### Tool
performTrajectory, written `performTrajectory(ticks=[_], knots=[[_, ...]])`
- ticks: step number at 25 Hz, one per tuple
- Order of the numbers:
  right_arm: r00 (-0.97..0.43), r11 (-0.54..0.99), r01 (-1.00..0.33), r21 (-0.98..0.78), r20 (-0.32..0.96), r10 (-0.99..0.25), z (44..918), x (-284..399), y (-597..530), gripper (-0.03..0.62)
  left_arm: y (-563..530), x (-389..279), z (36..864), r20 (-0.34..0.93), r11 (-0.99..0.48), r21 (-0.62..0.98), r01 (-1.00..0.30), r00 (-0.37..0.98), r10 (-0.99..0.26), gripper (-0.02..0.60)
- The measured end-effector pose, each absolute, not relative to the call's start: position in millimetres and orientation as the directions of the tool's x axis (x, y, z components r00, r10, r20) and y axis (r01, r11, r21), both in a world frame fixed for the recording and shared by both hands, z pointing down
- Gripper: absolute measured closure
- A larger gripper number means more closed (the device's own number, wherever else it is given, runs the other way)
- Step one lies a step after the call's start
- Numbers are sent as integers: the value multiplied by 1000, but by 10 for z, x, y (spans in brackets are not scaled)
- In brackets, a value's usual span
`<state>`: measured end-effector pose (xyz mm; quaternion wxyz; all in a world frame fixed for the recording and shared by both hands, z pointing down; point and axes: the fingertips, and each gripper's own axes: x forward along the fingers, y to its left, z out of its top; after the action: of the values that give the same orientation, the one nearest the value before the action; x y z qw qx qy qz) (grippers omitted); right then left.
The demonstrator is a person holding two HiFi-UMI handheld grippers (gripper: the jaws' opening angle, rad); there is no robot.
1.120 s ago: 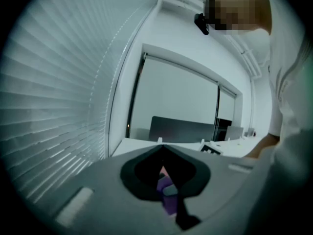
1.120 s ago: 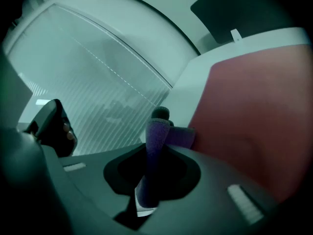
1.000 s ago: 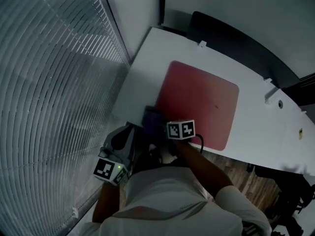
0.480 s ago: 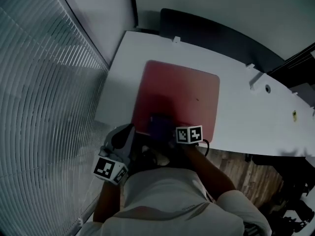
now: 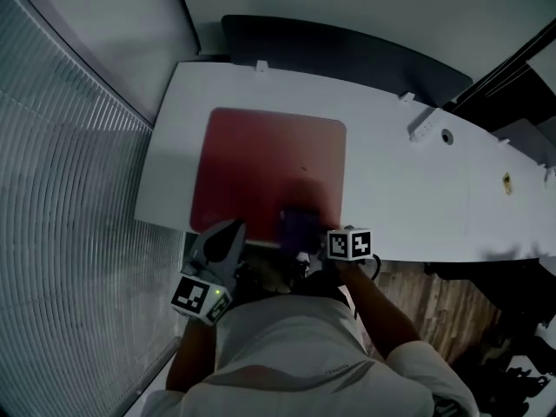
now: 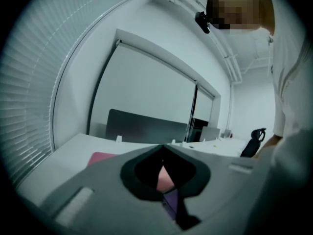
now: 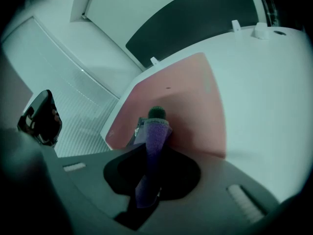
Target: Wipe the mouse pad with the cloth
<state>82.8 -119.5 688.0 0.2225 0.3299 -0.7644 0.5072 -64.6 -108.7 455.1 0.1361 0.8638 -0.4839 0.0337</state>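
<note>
**A:** Where is the cloth (image 5: 300, 225) at this point?

**B:** On the mouse pad (image 5: 269, 168), at its near edge towards the right corner. The right gripper (image 7: 155, 124) has its fingers pinched hard on a purple fold, and the rest is bunched under the tips against the red surface.

**A:** Why hold it so low and tight?

**B:** I'd judge so the wad drags over the pad and doesn't slip out mid-stroke. Most of the pad lies beyond the cloth, so the wiping looks far from finished.

**A:** And the left gripper (image 5: 231, 233)?

**B:** Its fingers are pressed together on nothing. Through the gap behind the tips you see only pad and a bit of purple. It sits by the pad's near-left corner, probably parked clear of the stroke or ready to steady the pad. I can't tell whether it touches.

**A:** Anything else around the pad?

**B:** Just the white counter (image 5: 408, 198), bare on the pad's right side.
</note>
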Motion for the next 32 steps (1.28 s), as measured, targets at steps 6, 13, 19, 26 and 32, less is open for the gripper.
performTrajectory(ticks=[6,13,19,26,32], knots=[[-642,210,-764,-610,688,-338,6919,1577,-1157,540,-1165,-120,4483,187,-546,186,-817,575,-797,580],[-578,204,-809,-551,685,-444,6755,2107,-1079,542,-1175,179,4341,179,-585,156,-796,605,-776,580],[-630,280,-755,-593,540,-557,6027,1884,-1264,543,-1206,-1,4208,179,-563,113,-818,574,-799,580],[-697,514,-698,-499,310,-647,4778,1404,-1594,543,-1246,-277,3914,137,-524,68,-849,528,-838,580],[-695,621,-710,-332,188,-694,4021,1175,-1705,543,-1269,-540,3619,96,-495,60,-867,498,-862,580]])
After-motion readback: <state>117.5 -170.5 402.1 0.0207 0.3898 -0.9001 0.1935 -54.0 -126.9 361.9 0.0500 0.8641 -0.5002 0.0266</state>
